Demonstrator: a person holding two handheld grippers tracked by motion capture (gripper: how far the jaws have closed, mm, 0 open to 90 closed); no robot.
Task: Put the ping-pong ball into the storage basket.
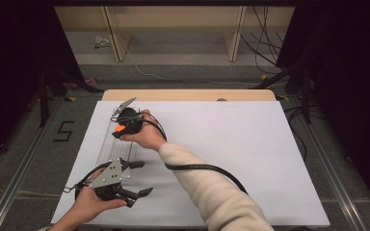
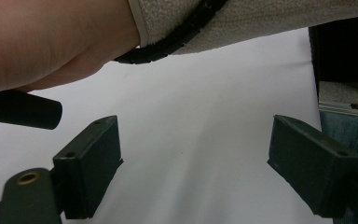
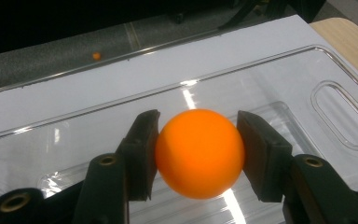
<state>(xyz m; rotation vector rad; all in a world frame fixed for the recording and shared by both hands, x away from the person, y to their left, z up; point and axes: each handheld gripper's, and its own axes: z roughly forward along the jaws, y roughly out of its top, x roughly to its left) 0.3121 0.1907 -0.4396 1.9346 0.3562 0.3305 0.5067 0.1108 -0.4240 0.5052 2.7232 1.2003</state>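
Note:
An orange ball (image 3: 199, 152) sits between the pads of my right gripper (image 3: 198, 154), which is shut on it just above a clear plastic tray (image 3: 279, 79). In the high view the ball (image 1: 119, 128) shows as an orange spot under my right gripper (image 1: 123, 126), over the far part of the tray (image 1: 118, 149) at the white board's left side. My left gripper (image 1: 142, 178) rests near the front left of the board with its jaws wide apart and nothing between them. Its own view shows the left gripper (image 2: 193, 163) over bare white board.
The white board (image 1: 231, 144) covers the table, with a strip of wooden tabletop (image 1: 188, 95) behind it. A cream sleeve (image 1: 207, 187) and a black cable (image 1: 207, 168) cross the board's middle. A small orange speck (image 3: 96, 56) lies on the grey floor beyond the board.

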